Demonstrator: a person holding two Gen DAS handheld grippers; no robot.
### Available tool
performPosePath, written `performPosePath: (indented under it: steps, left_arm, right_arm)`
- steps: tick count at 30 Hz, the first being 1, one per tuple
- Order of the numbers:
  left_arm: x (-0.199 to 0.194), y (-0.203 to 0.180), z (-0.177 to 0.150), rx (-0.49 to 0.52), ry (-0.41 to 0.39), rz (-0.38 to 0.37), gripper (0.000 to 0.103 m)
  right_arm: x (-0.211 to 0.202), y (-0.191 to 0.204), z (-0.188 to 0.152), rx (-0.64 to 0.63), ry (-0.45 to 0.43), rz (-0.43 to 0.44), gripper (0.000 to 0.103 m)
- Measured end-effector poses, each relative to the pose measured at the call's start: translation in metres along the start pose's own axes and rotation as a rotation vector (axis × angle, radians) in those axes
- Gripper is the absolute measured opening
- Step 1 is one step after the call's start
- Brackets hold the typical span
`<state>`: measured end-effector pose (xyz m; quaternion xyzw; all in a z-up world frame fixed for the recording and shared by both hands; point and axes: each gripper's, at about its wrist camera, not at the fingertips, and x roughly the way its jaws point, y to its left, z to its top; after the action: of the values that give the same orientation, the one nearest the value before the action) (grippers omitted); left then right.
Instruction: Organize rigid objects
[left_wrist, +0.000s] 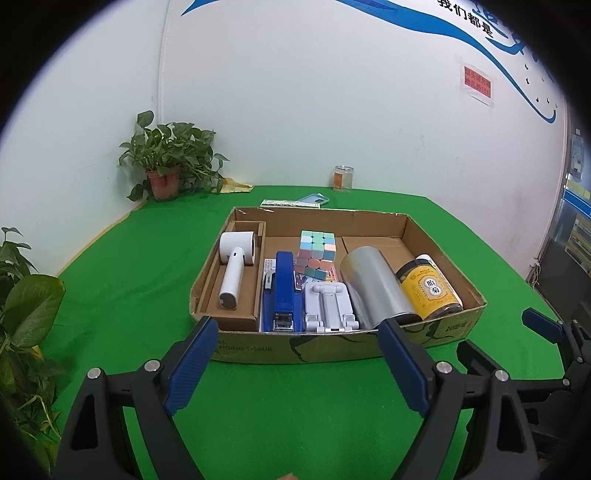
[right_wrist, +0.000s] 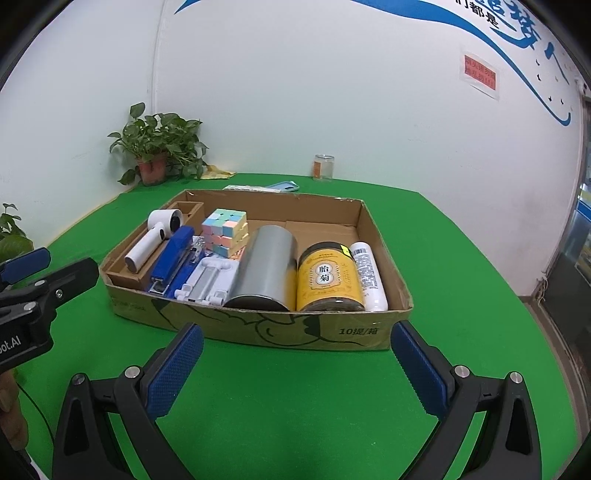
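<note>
A shallow cardboard box (left_wrist: 332, 347) (right_wrist: 258, 328) sits on the green table. It holds a white handheld fan (left_wrist: 236, 266) (right_wrist: 155, 236), a blue stapler (left_wrist: 284, 291) (right_wrist: 171, 258), a pastel cube (left_wrist: 316, 254) (right_wrist: 225, 232), a white folding stand (left_wrist: 330, 306) (right_wrist: 208, 278), a silver can (left_wrist: 373, 288) (right_wrist: 267, 267), a yellow jar (left_wrist: 428, 288) (right_wrist: 328, 280) and a white tube (right_wrist: 367, 273). My left gripper (left_wrist: 297, 343) is open and empty just before the box's near wall. My right gripper (right_wrist: 297, 350) is open and empty before the box.
A potted plant (left_wrist: 166, 162) (right_wrist: 155, 151) stands at the back left corner. A glass jar (left_wrist: 342, 179) (right_wrist: 323, 167), a phone (left_wrist: 314, 199) and a flat packet (left_wrist: 280, 202) lie behind the box. Leaves (left_wrist: 26, 295) crowd the left edge. The wall is close behind.
</note>
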<state>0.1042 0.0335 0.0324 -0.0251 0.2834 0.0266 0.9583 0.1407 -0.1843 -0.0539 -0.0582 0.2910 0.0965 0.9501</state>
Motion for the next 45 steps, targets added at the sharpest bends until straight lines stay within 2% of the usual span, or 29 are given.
performPosePath:
  steps: [6,45]
  left_arm:
    - [0.003,-0.001,-0.001,-0.023,0.016,-0.004,0.088]
    - [0.010,-0.012,-0.005,0.003,0.049,0.007,0.088]
  right_arm:
    - [0.002,-0.006,-0.001,0.034,0.022,0.037,0.102]
    - [0.004,0.010,-0.007,0.009,0.010,-0.016,0.102]
